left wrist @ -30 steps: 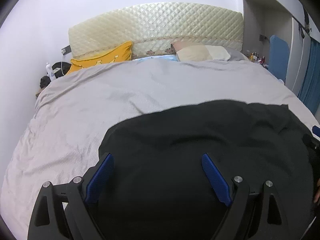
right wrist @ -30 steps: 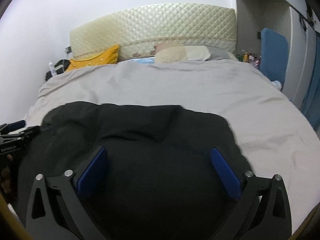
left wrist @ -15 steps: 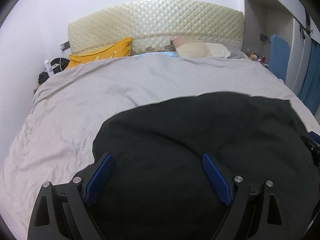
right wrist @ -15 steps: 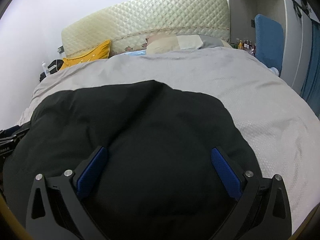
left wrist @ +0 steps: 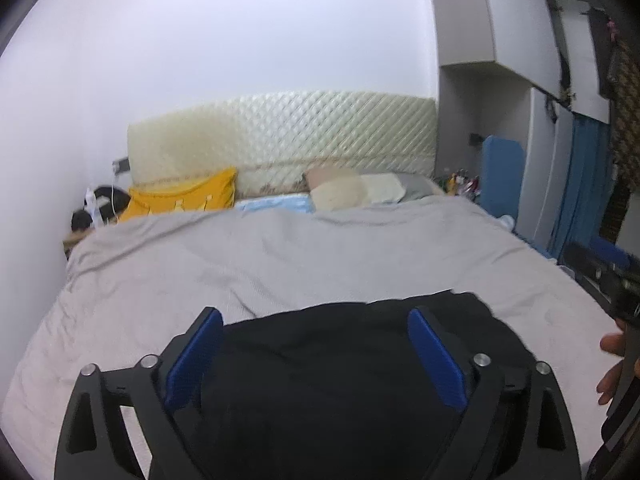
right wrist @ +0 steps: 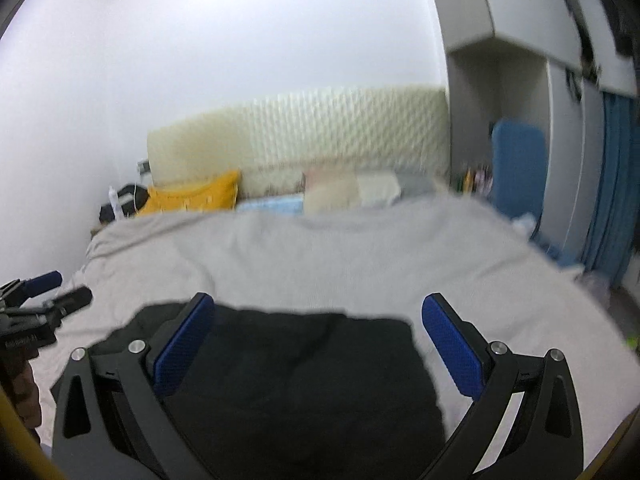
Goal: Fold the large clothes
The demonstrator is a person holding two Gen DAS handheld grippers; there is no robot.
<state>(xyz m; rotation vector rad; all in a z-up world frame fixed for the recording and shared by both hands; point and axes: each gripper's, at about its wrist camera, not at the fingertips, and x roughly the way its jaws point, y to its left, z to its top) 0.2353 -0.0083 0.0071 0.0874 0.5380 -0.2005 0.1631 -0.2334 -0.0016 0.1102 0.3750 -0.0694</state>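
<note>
A black garment [left wrist: 340,380] lies spread on the near part of a bed with a grey cover [left wrist: 280,264]. My left gripper [left wrist: 316,356] is open and empty above the garment's left part. My right gripper [right wrist: 320,344] is open and empty above its right part, and the garment [right wrist: 300,380] shows below it, blurred. The right gripper also shows at the right edge of the left wrist view [left wrist: 612,280]. The left gripper shows at the left edge of the right wrist view [right wrist: 36,300].
A quilted cream headboard [left wrist: 288,140] stands at the far end. A yellow pillow [left wrist: 184,196] and beige pillows [left wrist: 352,188] lie before it. A cluttered nightstand [left wrist: 92,212] is far left. A blue chair [left wrist: 502,172], wardrobe and blue curtain [left wrist: 576,188] are at the right.
Both grippers have pulled back and tilted up, so the garment fills less of each view and more wall shows. Both stay open. The right view is now motion-blurred.
</note>
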